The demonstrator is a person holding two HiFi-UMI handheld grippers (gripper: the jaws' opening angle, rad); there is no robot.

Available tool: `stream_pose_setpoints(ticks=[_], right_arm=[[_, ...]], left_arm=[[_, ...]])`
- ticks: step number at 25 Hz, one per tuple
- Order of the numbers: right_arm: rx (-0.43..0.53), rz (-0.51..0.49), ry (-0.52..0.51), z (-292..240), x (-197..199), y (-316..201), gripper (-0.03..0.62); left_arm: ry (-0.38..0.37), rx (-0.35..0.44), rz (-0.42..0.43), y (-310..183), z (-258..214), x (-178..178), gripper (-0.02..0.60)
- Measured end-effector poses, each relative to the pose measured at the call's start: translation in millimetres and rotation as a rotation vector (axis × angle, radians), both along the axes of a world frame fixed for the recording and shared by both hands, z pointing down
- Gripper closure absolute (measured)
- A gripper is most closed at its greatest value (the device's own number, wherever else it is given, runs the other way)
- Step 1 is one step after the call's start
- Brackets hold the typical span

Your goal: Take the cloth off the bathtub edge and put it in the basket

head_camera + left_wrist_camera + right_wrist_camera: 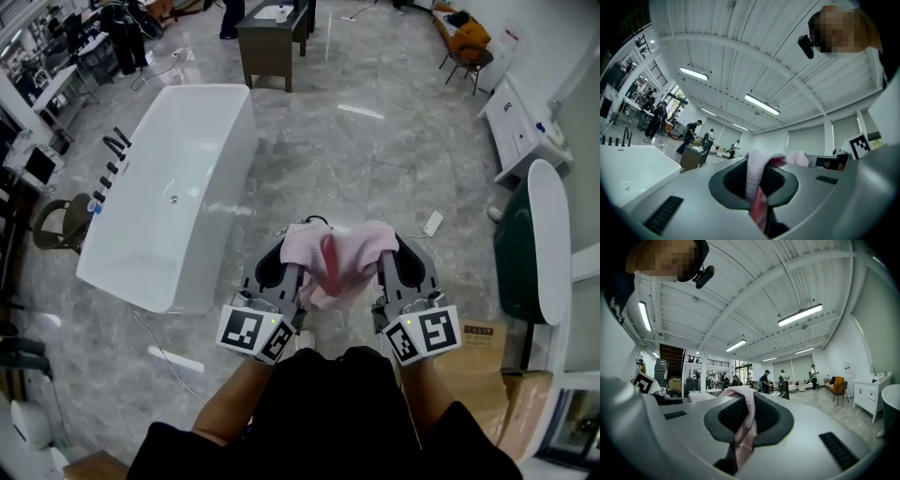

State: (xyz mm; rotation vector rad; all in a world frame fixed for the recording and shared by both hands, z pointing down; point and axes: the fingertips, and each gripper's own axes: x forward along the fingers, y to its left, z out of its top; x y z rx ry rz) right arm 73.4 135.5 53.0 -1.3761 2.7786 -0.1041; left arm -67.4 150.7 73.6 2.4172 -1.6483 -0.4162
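Both grippers are up in front of the body, side by side, pointing roughly level toward 12 o'clock in the head view.

Left gripper point(284, 255): jaws pressed together on the pink cloth point(339, 258). Its own view shows the fabric pinched in the slot between the jaws, with a fold rising over the top.

Right gripper point(745, 425): same story. The jaws are clamped on the other end of the cloth, with a pink strip running down through the jaw gap and a bunch sitting on top.

The cloth is off the tub and in the air, spanning from one gripper to the other. The middle sags into a loose fold between them. It touches nothing but the jaws.

The white bathtub point(187, 169) sits at 10 o'clock from the grippers, well apart, on the grey marble floor point(375, 159). There are dark taps on its far left rim.

Other things in the head view:
- dark vanity cabinet point(272, 47) at 12 o'clock, far off
- orange chair point(466, 42) at 1 o'clock, far off
- white cabinet point(520, 127) at 2 o'clock
- dark green tub with white rim point(548, 234) at 3 o'clock
- cardboard box point(483, 337) at 4 o'clock, just beside the right gripper's marker cube

No view shows a basket. There are several people in the background, far from the grippers.
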Motion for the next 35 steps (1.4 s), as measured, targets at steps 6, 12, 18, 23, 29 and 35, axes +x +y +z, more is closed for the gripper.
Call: stream_pose_setpoints(ticks=[6, 12, 18, 23, 29, 35], right_arm=[[-0.008, -0.011, 0.016, -4, -12, -5, 0.549], [0.015, -0.043, 0.005, -15, -26, -13, 0.549], [0.024, -0.072, -0.003, -21, -23, -34, 0.549], [0.042, -0.09, -0.009, -31, -26, -50, 0.549], [0.042, -0.108, -0.038, -35, -21, -72, 0.549], [0.028, -0.124, -0.035, -30, -14, -98, 0.549]], left_arm=[[0.015, 0.029, 0.015, -5, -5, -8, 0.543], [0.022, 0.045, -0.018, -5, -12, -20, 0.543], [0.003, 0.067, -0.05, -13, -21, -26, 0.543], [-0.013, 0.075, -0.083, -28, -33, -32, 0.543], [-0.037, 0.077, -0.086, -50, -39, -23, 0.543], [-0.062, 0.064, -0.065, -83, -37, -3, 0.543]])
